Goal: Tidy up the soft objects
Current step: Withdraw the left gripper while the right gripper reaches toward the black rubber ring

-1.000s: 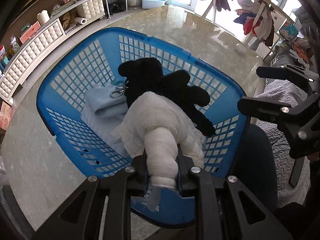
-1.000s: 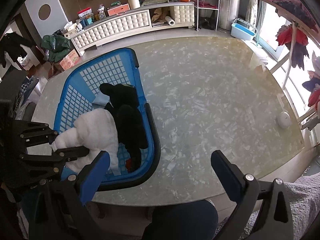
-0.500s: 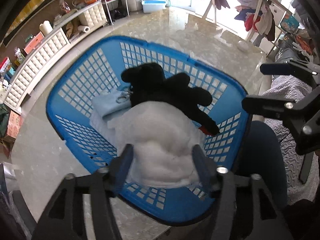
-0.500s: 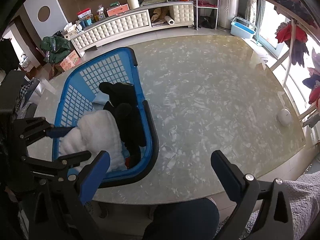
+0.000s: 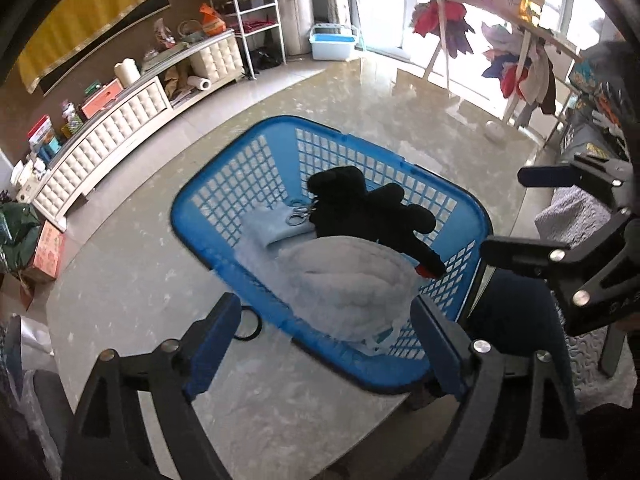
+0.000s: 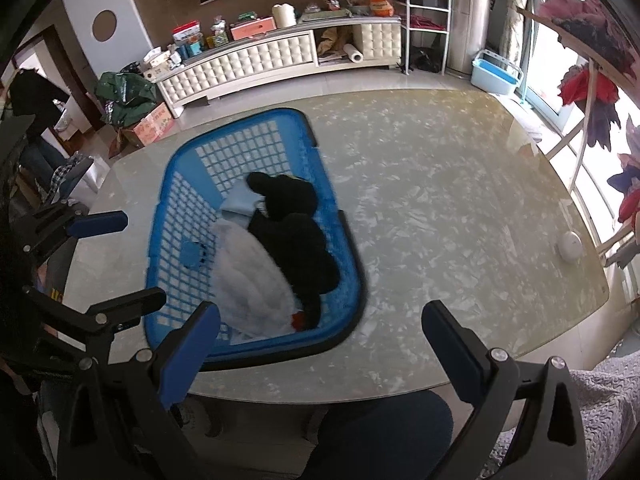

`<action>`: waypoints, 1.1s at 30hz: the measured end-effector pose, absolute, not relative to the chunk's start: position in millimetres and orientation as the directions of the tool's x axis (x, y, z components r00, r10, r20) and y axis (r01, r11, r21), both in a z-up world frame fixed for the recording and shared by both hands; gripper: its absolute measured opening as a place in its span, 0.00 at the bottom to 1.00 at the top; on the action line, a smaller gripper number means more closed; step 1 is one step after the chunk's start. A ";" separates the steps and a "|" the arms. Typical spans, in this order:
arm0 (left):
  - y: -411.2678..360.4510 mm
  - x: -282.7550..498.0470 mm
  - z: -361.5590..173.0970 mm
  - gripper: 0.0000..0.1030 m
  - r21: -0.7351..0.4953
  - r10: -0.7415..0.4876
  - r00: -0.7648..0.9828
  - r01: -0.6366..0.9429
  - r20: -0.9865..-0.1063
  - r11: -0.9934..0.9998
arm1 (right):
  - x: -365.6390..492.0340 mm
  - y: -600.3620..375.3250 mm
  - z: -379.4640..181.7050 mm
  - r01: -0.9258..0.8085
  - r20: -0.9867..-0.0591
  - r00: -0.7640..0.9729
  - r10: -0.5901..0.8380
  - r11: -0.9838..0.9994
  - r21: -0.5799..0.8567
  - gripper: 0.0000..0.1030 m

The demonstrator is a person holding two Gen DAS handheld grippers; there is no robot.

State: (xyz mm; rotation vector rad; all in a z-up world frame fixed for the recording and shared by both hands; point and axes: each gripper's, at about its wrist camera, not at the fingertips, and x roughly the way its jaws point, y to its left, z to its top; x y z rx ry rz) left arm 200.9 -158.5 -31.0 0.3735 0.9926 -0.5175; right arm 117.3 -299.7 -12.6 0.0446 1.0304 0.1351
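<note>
A blue plastic basket (image 5: pixel 256 168) (image 6: pixel 180 208) stands on the marble table. In it lie a white soft cloth (image 5: pixel 344 280) (image 6: pixel 248 276), a black plush toy (image 5: pixel 368 208) (image 6: pixel 296 232) and a pale blue pouch (image 5: pixel 272 224) (image 6: pixel 240 200) with a metal ring. My left gripper (image 5: pixel 326 340) (image 6: pixel 120 256) is open and empty, above the basket's near rim. My right gripper (image 6: pixel 320 344) (image 5: pixel 504 212) is open and empty, over the table's near edge, right of the basket.
A black hair tie (image 5: pixel 248 326) lies on the table beside the basket. A small white round object (image 6: pixel 570 246) sits near the table's far right edge. A white cabinet (image 6: pixel 256 60) and clothes racks (image 5: pixel 460 20) stand beyond the table (image 6: pixel 440 208).
My left gripper opened and let go of the white cloth, which now lies in the basket. It then drew back and up. The right gripper stayed open and nearly still.
</note>
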 end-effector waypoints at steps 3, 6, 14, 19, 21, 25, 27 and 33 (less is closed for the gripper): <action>-144.4 194.8 -22.0 0.83 0.048 -0.250 0.455 0.548 -0.855 0.835 | 116.9 -286.2 -8.9 -0.114 -0.847 0.513 0.139 0.989 0.093 0.98; -126.0 188.6 -13.4 0.83 0.035 -0.251 0.478 0.512 -0.842 0.858 | 116.6 -269.3 -6.0 -0.138 -0.844 0.516 0.144 0.987 0.084 0.98; -67.5 175.5 -4.3 0.96 0.022 -0.219 0.525 0.415 -0.823 0.910 | 119.8 -221.9 -3.8 -0.216 -0.836 0.520 0.175 0.974 0.069 0.98; -39.4 167.1 -3.6 1.00 0.031 -0.190 0.545 0.369 -0.817 0.929 | 125.0 -191.5 -9.9 -0.258 -0.843 0.504 0.187 0.964 0.059 0.98; -29.9 164.7 -4.5 1.00 0.025 -0.186 0.545 0.357 -0.818 0.934 | 127.0 -178.8 -12.5 -0.278 -0.847 0.497 0.190 0.959 0.053 0.98; -7.1 159.1 -9.9 1.00 0.018 -0.175 0.543 0.332 -0.821 0.943 | 131.5 -154.9 -16.6 -0.311 -0.851 0.486 0.200 0.949 0.045 0.98; 3.1 157.5 -13.5 1.00 0.012 -0.172 0.539 0.321 -0.824 0.947 | 132.6 -145.7 -18.8 -0.325 -0.853 0.482 0.199 0.945 0.037 0.98; 35.9 152.7 -24.7 1.00 -0.006 -0.159 0.530 0.280 -0.833 0.960 | 140.3 -117.5 -27.8 -0.350 -0.865 0.461 0.198 0.936 0.028 0.98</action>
